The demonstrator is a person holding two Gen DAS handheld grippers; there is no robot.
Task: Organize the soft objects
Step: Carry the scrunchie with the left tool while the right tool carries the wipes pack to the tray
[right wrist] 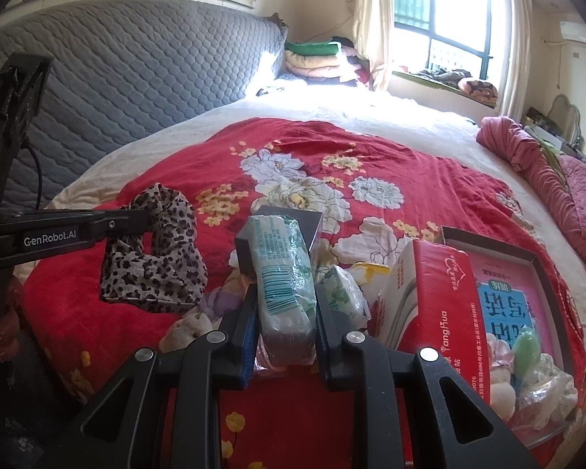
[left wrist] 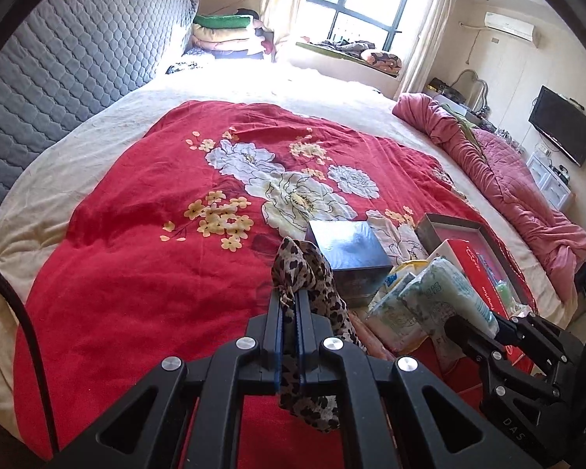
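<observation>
Leopard-print cloth (right wrist: pixel 156 258), grey-tan with black spots, hangs against a bright red bedspread (left wrist: pixel 144 273) splashed with big white flowers and clusters of small yellow ones; under it, a cream sheet (left wrist: pixel 39 203); behind, a grey quilted headboard (left wrist: pixel 70 66) in a honeycomb stitch. The tissue pack (right wrist: pixel 285 273) is white with pale green print and a teal barcode; beside it a red box (right wrist: pixel 441 297) with white lettering, a dark glossy blue box (left wrist: pixel 347 254), and a rumpled pink quilt (left wrist: pixel 527 203); both grippers are black.
</observation>
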